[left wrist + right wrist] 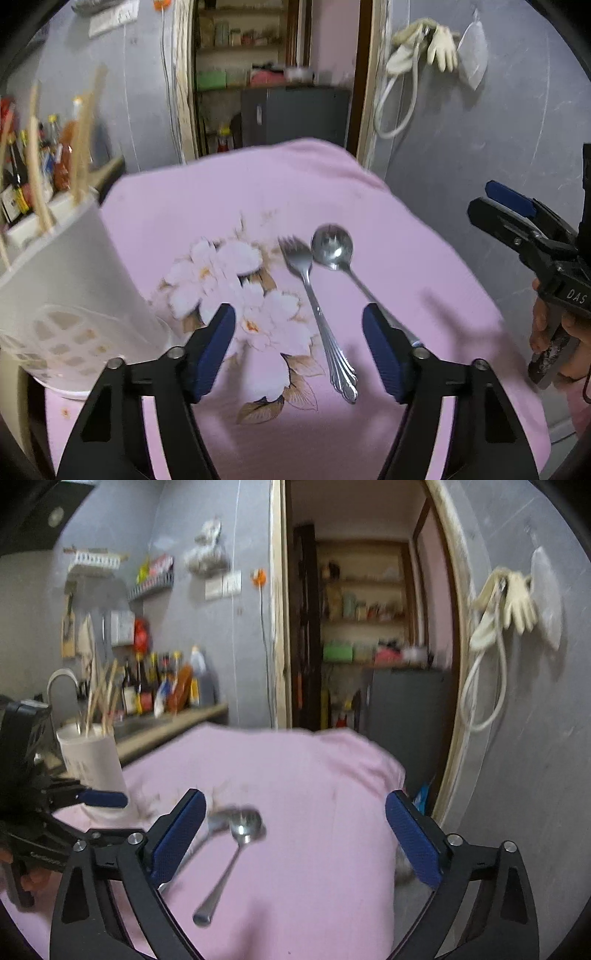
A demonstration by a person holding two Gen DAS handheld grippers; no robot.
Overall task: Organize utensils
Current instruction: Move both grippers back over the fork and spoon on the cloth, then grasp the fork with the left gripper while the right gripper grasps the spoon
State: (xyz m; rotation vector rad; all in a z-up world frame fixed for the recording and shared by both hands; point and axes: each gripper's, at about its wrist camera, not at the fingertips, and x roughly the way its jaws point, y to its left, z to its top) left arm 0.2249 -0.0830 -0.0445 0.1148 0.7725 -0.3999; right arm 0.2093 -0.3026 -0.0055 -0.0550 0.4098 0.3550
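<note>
A steel fork (317, 317) and a steel spoon (332, 247) lie side by side on a pink flowered cloth (258, 192). My left gripper (299, 328) is open and empty, low over the cloth, with the fork between its fingers. A white utensil holder (70, 280) with chopsticks stands at the left. In the right wrist view my right gripper (295, 812) is open and empty above the cloth (314, 775); the spoon (236, 845) lies between its fingers, the fork (207, 830) partly behind the left finger. The holder (92, 757) stands far left.
The right gripper (524, 229) shows at the right edge of the left wrist view, the left gripper (88, 801) at the left of the right wrist view. Bottles (162, 686) line a counter behind. A doorway (369, 627) and grey walls lie beyond the table.
</note>
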